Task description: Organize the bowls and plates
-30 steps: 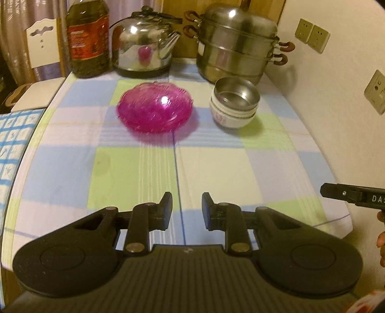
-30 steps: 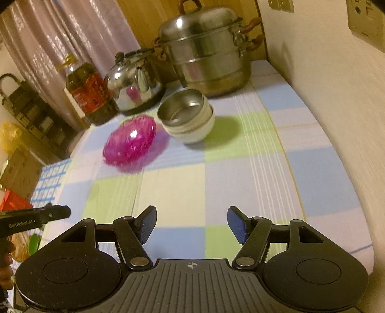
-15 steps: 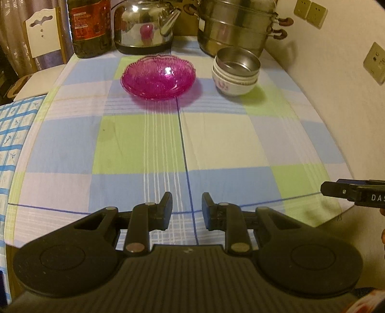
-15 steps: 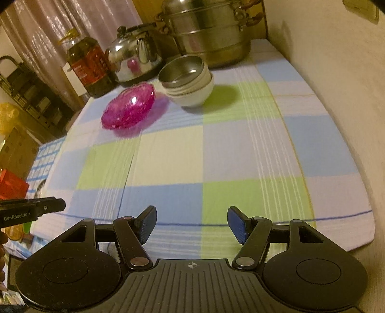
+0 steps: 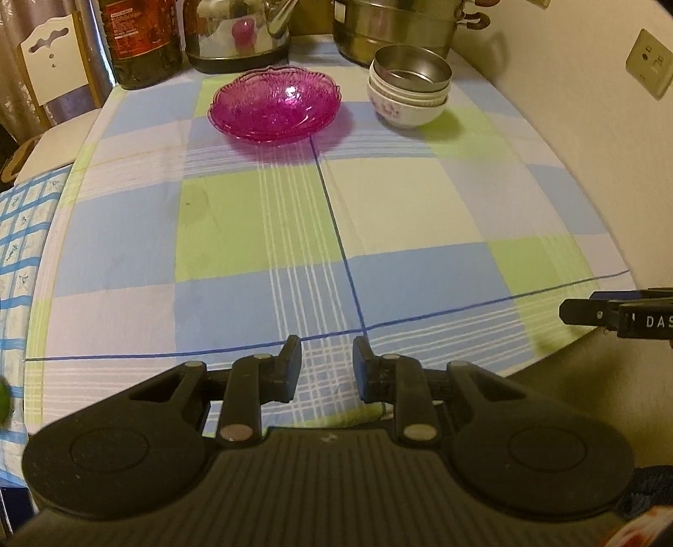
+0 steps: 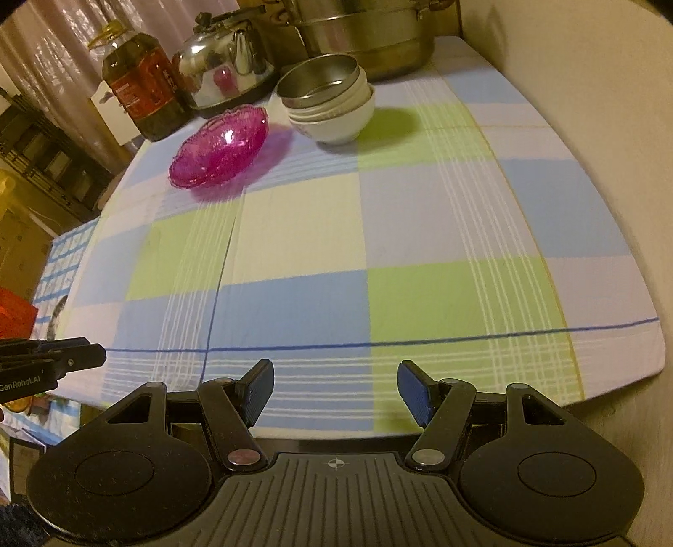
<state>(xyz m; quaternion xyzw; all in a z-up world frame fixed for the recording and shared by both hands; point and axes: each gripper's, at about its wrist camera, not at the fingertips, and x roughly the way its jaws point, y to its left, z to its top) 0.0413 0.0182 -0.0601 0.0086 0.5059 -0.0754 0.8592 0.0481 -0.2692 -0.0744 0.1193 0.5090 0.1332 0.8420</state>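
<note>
**Both grippers empty over the near table edge, dishes stacked at the far end**

Left gripper (image 5: 326,364) hangs over the near edge of the checked tablecloth (image 5: 378,219) with its jaws set a narrow gap apart and nothing between them. Right gripper (image 6: 334,391) sits beside it over the same edge, its blue-padded jaws spread wider, also grasping nothing. Each gripper's tip shows at the side of the other's view.

At the far end of the table stand the dishes. A pink glass bowl (image 5: 275,105) with a scalloped rim appears to be a nested pair, since a second rim shows just under the first; nothing lies in it. Just to its right, apart from it, is a stack of bowls (image 5: 408,94): a white ceramic bowl with a flower print at the bottom, at least one more white rim above it, and a steel bowl (image 6: 319,82) nested on top, empty inside.

Behind them stand an oil bottle (image 6: 143,84), a shiny kettle (image 6: 227,63) and a large steel steamer pot (image 6: 366,38), its contents hidden.
</note>
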